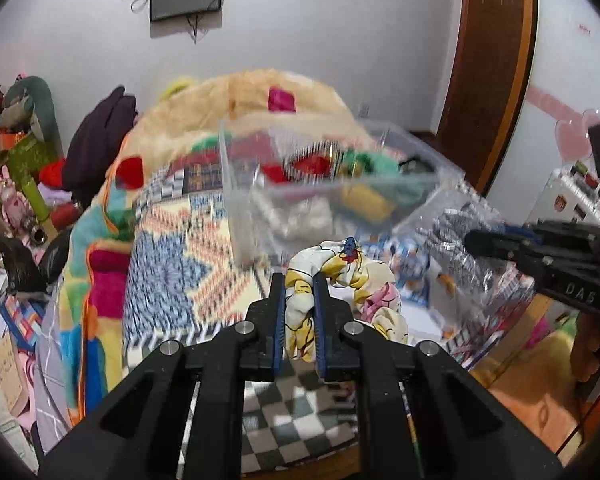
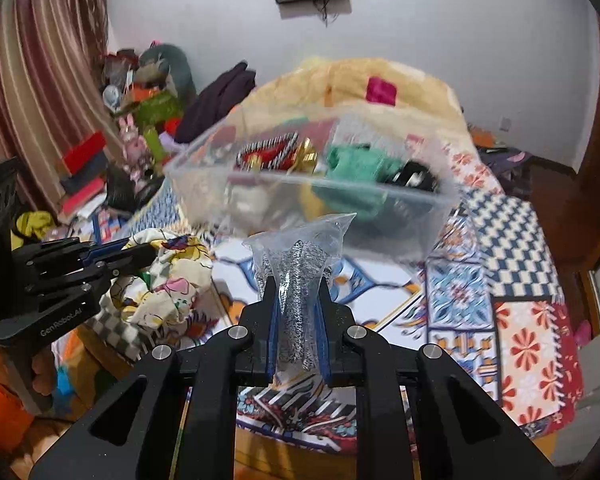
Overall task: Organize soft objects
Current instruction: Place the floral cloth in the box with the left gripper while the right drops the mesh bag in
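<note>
My left gripper point(image 1: 298, 280) is shut on a cream cartoon-print scrunchie point(image 1: 352, 280), held in the air in front of a clear plastic bin point(image 1: 236, 200). The scrunchie also shows in the right wrist view point(image 2: 172, 276), with the left gripper point(image 2: 140, 258) at its left. My right gripper point(image 2: 296, 284) is shut on a clear bag holding a black-and-white speckled soft item point(image 2: 300, 276), just short of the bin's point(image 2: 432, 220) near wall. That bag shows at the right of the left wrist view point(image 1: 456, 228). The bin holds red, green, yellow and white soft things.
The bin rests on a bed with patterned quilts point(image 2: 500, 280) and a beige plush blanket point(image 1: 220, 100). Clutter of boxes, clothes and toys point(image 2: 132, 120) is piled at the left. A wooden door frame point(image 1: 496, 80) stands at the right.
</note>
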{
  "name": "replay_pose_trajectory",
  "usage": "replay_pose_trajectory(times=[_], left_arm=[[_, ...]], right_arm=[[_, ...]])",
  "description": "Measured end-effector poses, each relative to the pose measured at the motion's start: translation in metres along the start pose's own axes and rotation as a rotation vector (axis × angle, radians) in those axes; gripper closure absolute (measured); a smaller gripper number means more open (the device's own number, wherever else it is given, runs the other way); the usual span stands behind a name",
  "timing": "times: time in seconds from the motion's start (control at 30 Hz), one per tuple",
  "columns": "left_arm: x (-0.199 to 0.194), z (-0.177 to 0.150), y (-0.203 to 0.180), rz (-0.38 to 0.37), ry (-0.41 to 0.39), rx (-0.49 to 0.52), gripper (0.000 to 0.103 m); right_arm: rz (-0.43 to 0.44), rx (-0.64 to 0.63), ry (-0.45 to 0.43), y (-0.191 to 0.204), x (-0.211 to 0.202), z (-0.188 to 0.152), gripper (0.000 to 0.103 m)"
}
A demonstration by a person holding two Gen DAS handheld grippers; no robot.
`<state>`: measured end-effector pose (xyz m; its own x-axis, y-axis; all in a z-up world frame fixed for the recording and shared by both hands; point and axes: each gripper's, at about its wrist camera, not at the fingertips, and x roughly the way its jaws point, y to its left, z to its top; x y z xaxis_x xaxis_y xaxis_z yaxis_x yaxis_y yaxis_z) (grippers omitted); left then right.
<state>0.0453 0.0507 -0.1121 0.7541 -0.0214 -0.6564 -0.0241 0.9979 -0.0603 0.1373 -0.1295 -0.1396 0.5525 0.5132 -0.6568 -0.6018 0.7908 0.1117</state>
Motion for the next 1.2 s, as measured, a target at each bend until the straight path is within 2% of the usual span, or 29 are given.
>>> replay_pose_trajectory(times=[0.3, 0.47, 0.6, 0.8, 1.07, 1.13, 1.2], left_arm=[[-0.022, 0.041, 0.002, 0.0, -0.13, -0.024, 0.091], [-0.017, 0.065, 0.003, 0.008, -0.178, -0.048, 0.091], [-0.001, 0.08, 0.006, 0.017, -0.184, -0.068, 0.091], [0.037, 0.091, 0.008, 0.045, -0.141, -0.075, 0.091], [0.091, 0.082, 0.014, 0.048, -0.013, -0.075, 0.091], [0.097, 0.079, 0.013, 0.047, 0.005, -0.069, 0.089], [0.098, 0.077, 0.013, 0.046, 0.009, -0.067, 0.087]], right_arm=[[-0.019, 0.034, -0.102, -0.014, -0.023, 0.022, 0.089], [-0.035, 0.043, -0.18, -0.019, -0.028, 0.05, 0.089], [-0.053, 0.042, -0.203, -0.021, -0.018, 0.071, 0.089], [-0.031, 0.07, -0.173, -0.024, 0.015, 0.091, 0.089], [-0.049, 0.041, -0.055, -0.022, 0.064, 0.078, 0.086], [-0.054, 0.037, -0.043, -0.023, 0.068, 0.076, 0.086], [-0.063, 0.032, -0.031, -0.024, 0.069, 0.075, 0.081]])
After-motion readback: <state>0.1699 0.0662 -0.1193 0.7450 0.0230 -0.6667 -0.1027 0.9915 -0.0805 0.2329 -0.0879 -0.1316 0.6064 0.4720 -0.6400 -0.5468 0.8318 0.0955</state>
